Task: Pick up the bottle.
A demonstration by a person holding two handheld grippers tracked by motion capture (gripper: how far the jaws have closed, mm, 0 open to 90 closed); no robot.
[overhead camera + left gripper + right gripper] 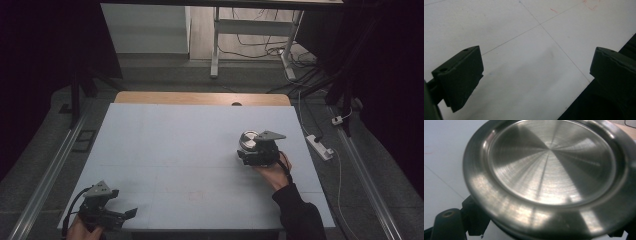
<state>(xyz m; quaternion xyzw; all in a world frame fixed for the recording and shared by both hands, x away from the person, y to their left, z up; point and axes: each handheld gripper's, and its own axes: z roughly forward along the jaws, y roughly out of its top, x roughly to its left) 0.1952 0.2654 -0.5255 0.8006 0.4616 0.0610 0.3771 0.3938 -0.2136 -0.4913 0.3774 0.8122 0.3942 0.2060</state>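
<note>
filling the right gripper view at close range, a steel dish (551,167) is sitting in the right gripper (248,148), whose fingers (449,225) are pinching its rim from below. in the high view it is showing right of centre above the bench (165,150). toward the lower left, the left gripper (131,212) is idling with fingers (459,77) spread over bare surface. pickup looks done; placing is probably left.

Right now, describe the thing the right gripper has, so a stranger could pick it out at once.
Start at the pale blue table and go to its right half, where the right gripper reaches in from the near edge. Between its jaws sits a round metal dish. Its shiny brushed steel, broad flat rim and shallow circular well set it apart from the black grippers and matte tabletop.
</note>
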